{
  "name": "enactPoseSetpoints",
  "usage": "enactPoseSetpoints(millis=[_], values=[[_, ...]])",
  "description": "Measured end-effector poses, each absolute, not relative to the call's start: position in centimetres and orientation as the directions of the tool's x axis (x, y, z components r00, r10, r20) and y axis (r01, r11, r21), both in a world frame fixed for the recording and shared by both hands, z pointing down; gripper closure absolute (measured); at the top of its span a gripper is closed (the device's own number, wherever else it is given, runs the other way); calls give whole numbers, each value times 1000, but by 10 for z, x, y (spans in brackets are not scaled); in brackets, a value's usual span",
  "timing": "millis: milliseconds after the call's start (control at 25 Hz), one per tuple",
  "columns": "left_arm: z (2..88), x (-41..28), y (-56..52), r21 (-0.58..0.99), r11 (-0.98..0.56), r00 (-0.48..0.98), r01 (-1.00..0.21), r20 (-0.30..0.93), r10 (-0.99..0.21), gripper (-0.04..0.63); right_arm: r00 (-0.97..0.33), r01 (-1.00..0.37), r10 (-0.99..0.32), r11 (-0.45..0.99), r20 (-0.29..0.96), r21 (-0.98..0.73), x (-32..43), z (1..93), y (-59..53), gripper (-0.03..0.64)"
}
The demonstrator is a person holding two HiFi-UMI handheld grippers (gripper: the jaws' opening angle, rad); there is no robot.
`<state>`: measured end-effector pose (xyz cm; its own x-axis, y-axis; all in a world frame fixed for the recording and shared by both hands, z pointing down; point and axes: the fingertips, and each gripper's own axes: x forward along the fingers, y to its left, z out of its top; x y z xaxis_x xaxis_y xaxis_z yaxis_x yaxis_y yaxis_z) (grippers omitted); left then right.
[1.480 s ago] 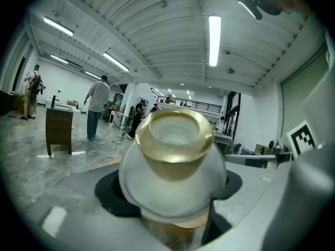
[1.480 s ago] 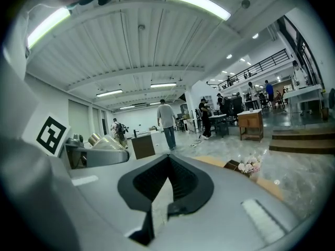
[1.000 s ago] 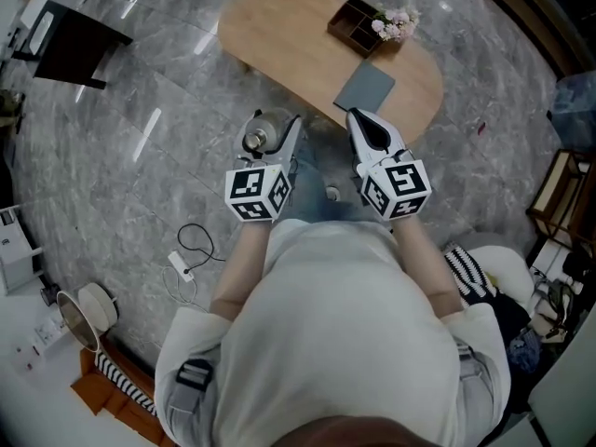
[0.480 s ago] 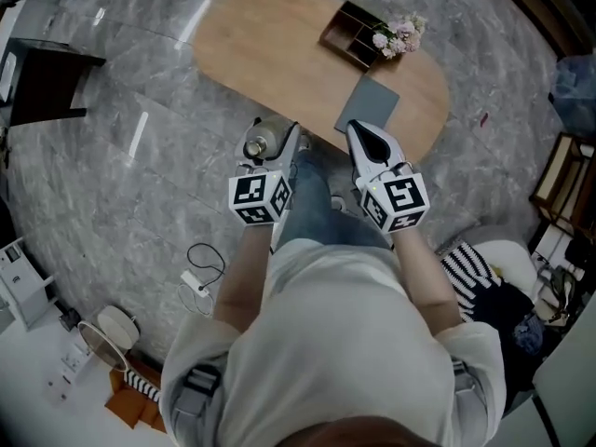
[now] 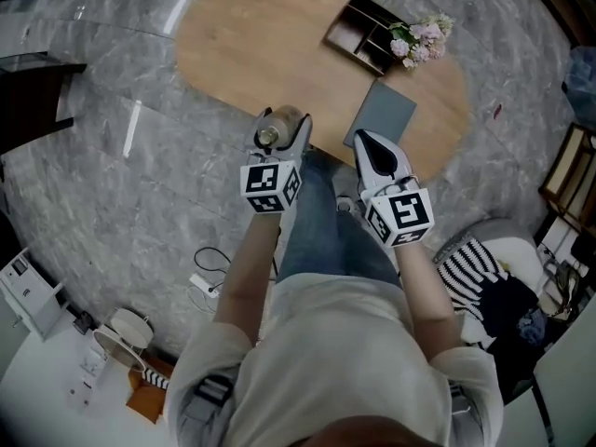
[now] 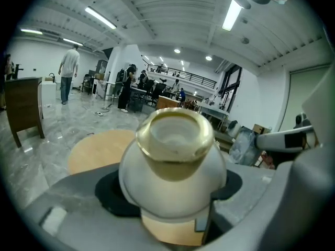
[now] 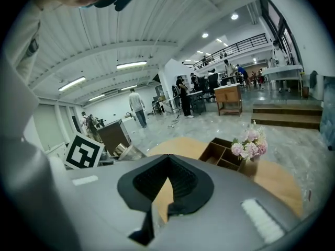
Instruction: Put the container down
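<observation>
My left gripper is shut on the container, a round white vessel with a gold neck and rim. It hangs upright at the near edge of the oval wooden table. In the left gripper view the container fills the middle, with the left gripper's jaws pressed on both its sides. My right gripper is beside it to the right, shut and empty, pointing at the table's near edge. The right gripper view shows this gripper with its pads nearly touching and nothing between them.
On the table lie a grey mat, a dark wooden divided box and pink flowers. A cable with a power strip lies on the marble floor at the left. Striped fabric and clutter are at the right.
Both grippers have come closer to the table. The container was over the floor short of the table; it now hangs at the table's near edge. The grip is unchanged.
</observation>
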<state>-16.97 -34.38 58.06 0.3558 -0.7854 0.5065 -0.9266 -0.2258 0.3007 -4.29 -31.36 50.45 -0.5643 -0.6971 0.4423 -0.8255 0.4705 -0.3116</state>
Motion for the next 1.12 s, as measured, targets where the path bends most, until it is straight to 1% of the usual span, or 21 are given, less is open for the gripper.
enactPoseSetpoints(millis=[320, 600, 800, 1120], values=[[694, -168, -393, 267, -259, 370, -928, 579, -727, 258, -517, -856, -675, 406, 526, -320, -42, 592, -332, 617], [770, -172, -423, 198, -299, 355, -934, 632, -689, 258, -513, -858, -656, 382, 553, -342, -51, 640, -343, 617], [809, -171, -433, 149, -328, 339, -933, 673, -658, 258, -509, -860, -650, 363, 565, -358, -54, 661, -347, 617], [836, -166, -444, 74, -346, 291, -935, 718, -632, 258, -508, -860, -647, 351, 569, -370, -57, 674, -355, 617]])
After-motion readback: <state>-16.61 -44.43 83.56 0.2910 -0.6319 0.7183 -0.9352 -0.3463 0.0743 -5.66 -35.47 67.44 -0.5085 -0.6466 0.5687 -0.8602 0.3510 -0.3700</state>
